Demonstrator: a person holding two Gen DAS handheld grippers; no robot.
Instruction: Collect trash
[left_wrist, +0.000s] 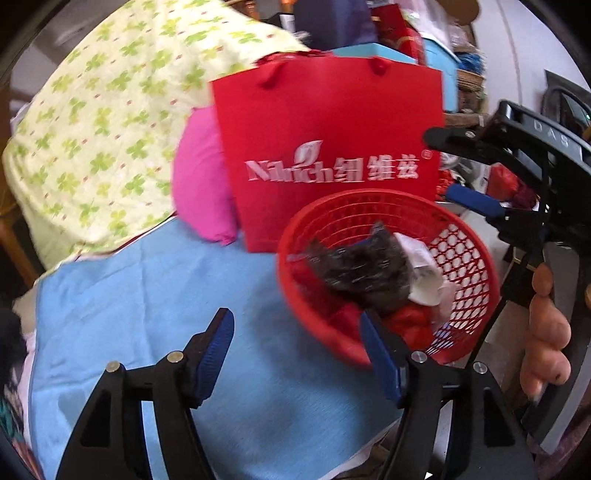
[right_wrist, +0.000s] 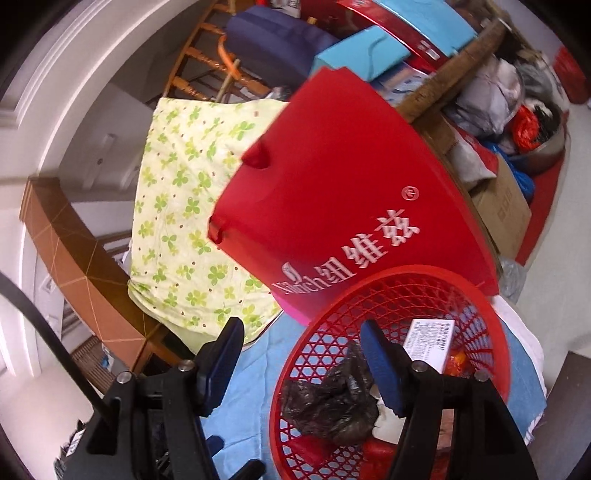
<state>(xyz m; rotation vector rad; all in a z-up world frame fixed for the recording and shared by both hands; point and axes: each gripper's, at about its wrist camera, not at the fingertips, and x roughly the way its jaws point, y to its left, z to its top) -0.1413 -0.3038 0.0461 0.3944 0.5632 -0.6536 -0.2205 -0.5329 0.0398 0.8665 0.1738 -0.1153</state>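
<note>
A red plastic mesh basket (left_wrist: 469, 254) sits on a light blue cloth (left_wrist: 155, 295); it also shows in the right wrist view (right_wrist: 406, 295). In it lie a crumpled black plastic bag (left_wrist: 365, 269) (right_wrist: 332, 402), white paper with print (left_wrist: 424, 273) (right_wrist: 430, 341) and red scraps (left_wrist: 410, 321). My left gripper (left_wrist: 297, 354) is open and empty, its right finger over the basket's near rim. My right gripper (right_wrist: 301, 363) is open and empty, straddling the basket's left rim; it shows at the right of the left wrist view (left_wrist: 447, 166).
A red paper gift bag (left_wrist: 325, 147) (right_wrist: 343, 192) stands right behind the basket. A pink cushion (left_wrist: 199, 184) and a green clover-print pillow (left_wrist: 103, 133) (right_wrist: 184, 206) lie to the left. Boxes and bags are piled behind (right_wrist: 498, 110).
</note>
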